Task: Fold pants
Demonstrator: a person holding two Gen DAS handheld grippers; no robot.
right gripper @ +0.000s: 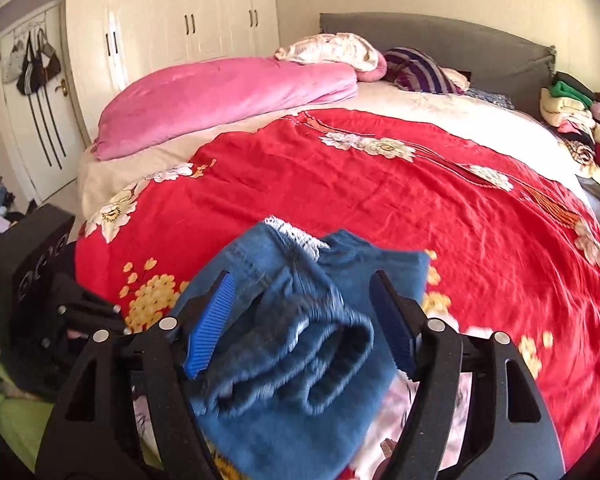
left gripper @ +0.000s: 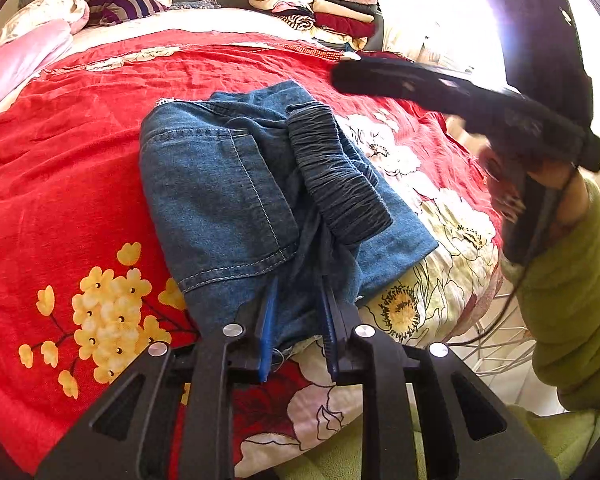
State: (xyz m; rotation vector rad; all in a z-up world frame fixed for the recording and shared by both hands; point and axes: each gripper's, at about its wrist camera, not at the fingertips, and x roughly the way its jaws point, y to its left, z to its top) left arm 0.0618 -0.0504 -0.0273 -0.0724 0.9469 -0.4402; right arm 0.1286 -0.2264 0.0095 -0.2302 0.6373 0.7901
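Note:
The blue denim pants (left gripper: 236,200) lie folded into a compact bundle on the red floral bedspread (left gripper: 60,184), with the dark elastic waistband (left gripper: 336,176) on top. My left gripper (left gripper: 298,300) is closed on the near edge of the bundle. The right gripper (left gripper: 460,100) shows as a dark blurred shape raised to the right of the pants. In the right wrist view the pants (right gripper: 300,340) lie below my right gripper (right gripper: 304,300), whose jaws are wide apart with nothing between them.
A stack of folded clothes (left gripper: 324,12) sits at the far right of the bed. A pink quilt (right gripper: 228,96) and pillows lie at the head. A wire basket (left gripper: 496,344) stands beside the bed. Wardrobe doors (right gripper: 180,20) line the far wall.

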